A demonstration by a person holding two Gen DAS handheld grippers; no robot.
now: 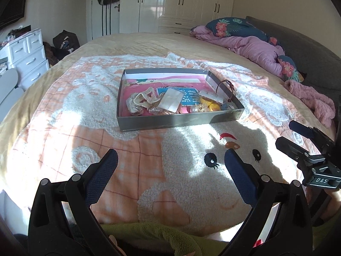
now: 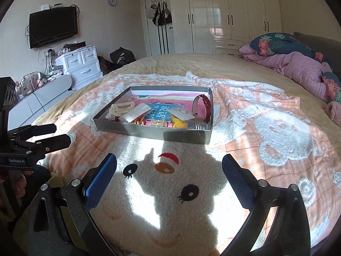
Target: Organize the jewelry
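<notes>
A shallow grey tray [image 1: 170, 122] [image 2: 149, 131] lies on the fleece blanket in the middle of the bed. Inside it are mixed jewelry pieces: a cream hair clip [image 1: 145, 99] [image 2: 122, 106], a white card [image 1: 171, 103] [image 2: 136, 113], yellow rings [image 1: 210, 104] [image 2: 179, 122] and a dark red bracelet [image 2: 206, 106] leaning on the right wall. My left gripper [image 1: 171, 155] hovers open over the blanket, short of the tray. My right gripper [image 2: 169, 160] is open too, beside the left one, empty. Each gripper shows at the edge of the other's view.
A pink quilt [image 1: 251, 44] and floral pillows [image 2: 277, 42] are piled at the bed's far right. White drawers [image 2: 81, 64] and a wall TV [image 2: 53, 26] stand at the left. White wardrobes [image 2: 223, 15] fill the back wall. A green cloth [image 1: 149, 232] lies below the grippers.
</notes>
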